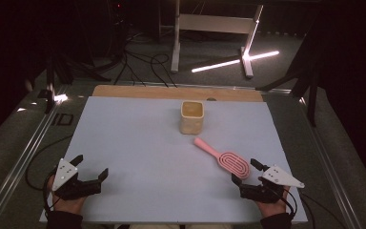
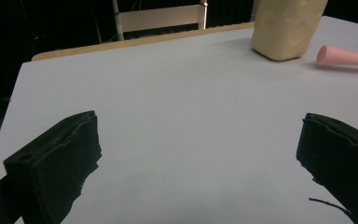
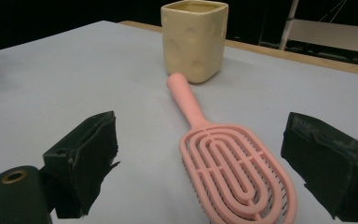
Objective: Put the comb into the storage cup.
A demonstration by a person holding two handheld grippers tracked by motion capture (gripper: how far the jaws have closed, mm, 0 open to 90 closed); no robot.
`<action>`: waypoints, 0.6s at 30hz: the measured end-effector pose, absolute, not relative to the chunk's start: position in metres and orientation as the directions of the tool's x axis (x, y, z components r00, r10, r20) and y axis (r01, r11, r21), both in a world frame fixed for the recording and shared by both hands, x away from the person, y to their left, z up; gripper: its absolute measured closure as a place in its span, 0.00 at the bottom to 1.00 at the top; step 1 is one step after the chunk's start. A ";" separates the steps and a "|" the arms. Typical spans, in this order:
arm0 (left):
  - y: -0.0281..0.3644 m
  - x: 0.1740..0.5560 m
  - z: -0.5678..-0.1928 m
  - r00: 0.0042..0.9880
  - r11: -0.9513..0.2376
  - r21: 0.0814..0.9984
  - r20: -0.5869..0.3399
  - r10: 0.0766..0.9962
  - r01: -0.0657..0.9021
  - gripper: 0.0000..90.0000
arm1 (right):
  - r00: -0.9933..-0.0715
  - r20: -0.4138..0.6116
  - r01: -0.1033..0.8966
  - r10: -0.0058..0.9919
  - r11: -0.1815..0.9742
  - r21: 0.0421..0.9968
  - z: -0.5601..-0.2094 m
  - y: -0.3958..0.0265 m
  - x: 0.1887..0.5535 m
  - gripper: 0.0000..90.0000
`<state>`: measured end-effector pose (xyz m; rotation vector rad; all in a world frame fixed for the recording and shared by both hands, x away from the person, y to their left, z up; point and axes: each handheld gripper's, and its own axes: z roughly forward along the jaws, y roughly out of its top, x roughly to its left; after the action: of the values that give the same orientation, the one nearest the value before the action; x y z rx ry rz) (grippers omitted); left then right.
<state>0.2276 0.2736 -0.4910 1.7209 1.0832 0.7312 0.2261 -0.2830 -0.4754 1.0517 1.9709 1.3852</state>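
A pink hairbrush [image 1: 224,159] lies flat on the pale blue mat [image 1: 138,143], its handle toward a cream square cup [image 1: 192,116] standing upright behind it. In the right gripper view the hairbrush [image 3: 233,161] head lies between and just ahead of the wide-apart jaws, with the cup [image 3: 195,39] beyond the handle tip. My right gripper [image 1: 246,171] is open, right behind the brush head. My left gripper [image 1: 91,166] is open at the mat's near left, nothing between its jaws. In the left gripper view the cup [image 2: 286,25] and the brush handle [image 2: 345,57] sit at the far right.
The mat covers a wooden tabletop [image 1: 171,91] whose far edge shows beyond it. Metal rails [image 1: 21,157] run along both sides of the table. Cables [image 1: 138,64] and a white frame [image 1: 209,24] stand on the dark floor behind.
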 end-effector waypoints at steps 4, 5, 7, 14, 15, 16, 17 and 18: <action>0.273 0.228 -0.491 0.432 -0.165 0.926 0.002 0.902 0.340 0.00 | -0.576 0.026 0.306 0.817 0.186 0.934 -0.477 -0.281 0.227 0.12; 0.273 0.228 -0.491 0.431 -0.165 0.926 0.003 0.902 0.340 0.00 | -0.576 0.027 0.307 0.817 0.186 0.933 -0.477 -0.281 0.227 0.12; 0.273 0.228 -0.491 0.431 -0.166 0.926 0.004 0.902 0.340 0.00 | -0.576 0.027 0.310 0.817 0.187 0.932 -0.478 -0.280 0.227 0.12; 0.272 0.228 -0.492 0.433 -0.167 0.925 0.003 0.901 0.342 0.00 | -0.585 0.028 0.316 0.810 0.196 0.928 -0.480 -0.276 0.228 0.12; 0.272 0.228 -0.492 0.433 -0.167 0.925 0.003 0.901 0.342 0.00 | -0.585 0.027 0.316 0.810 0.197 0.928 -0.481 -0.276 0.229 0.12; 0.272 0.228 -0.492 0.433 -0.167 0.925 0.003 0.901 0.342 0.00 | -0.586 0.027 0.317 0.810 0.198 0.928 -0.481 -0.275 0.229 0.12; 0.272 0.228 -0.493 0.433 -0.168 0.924 0.003 0.901 0.343 0.00 | -0.588 0.029 0.319 0.809 0.198 0.927 -0.481 -0.275 0.229 0.12; 0.272 0.228 -0.493 0.433 -0.169 0.924 0.004 0.901 0.343 0.00 | -0.588 0.031 0.323 0.809 0.199 0.925 -0.482 -0.274 0.229 0.12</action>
<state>0.2283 0.2723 -0.4926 1.7266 1.0828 0.7281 0.2292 -0.2743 -0.4816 1.0516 2.0113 1.3751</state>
